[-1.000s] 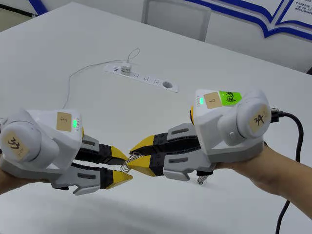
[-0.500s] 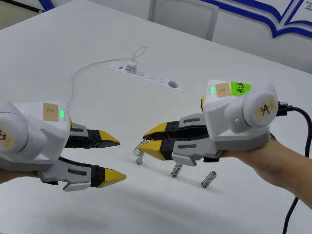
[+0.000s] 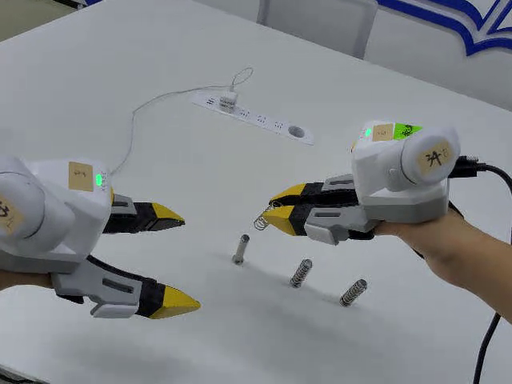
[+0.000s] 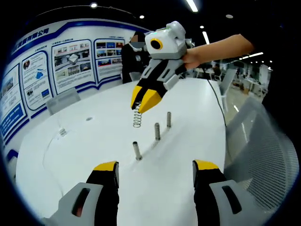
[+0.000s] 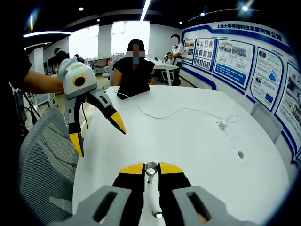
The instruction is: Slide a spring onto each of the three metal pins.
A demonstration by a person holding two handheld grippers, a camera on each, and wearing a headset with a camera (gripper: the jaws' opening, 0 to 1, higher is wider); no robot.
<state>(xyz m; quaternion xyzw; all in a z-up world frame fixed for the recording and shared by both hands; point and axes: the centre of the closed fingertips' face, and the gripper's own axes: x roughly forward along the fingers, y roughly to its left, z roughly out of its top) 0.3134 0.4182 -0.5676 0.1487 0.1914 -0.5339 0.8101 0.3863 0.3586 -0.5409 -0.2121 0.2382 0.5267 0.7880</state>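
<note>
Right gripper [image 3: 273, 210] pinches spring [image 3: 261, 222] by one end, bore free, just above the bare pin [image 3: 240, 249]. Left gripper [image 3: 189, 260] gapes wide, empty, standing clear for access.

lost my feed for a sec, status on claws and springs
Right claw shut on a spring, hanging over the bare pin, not yet on it. Left claw open, empty. Other two pins already sprung. Path looks clear.
</note>
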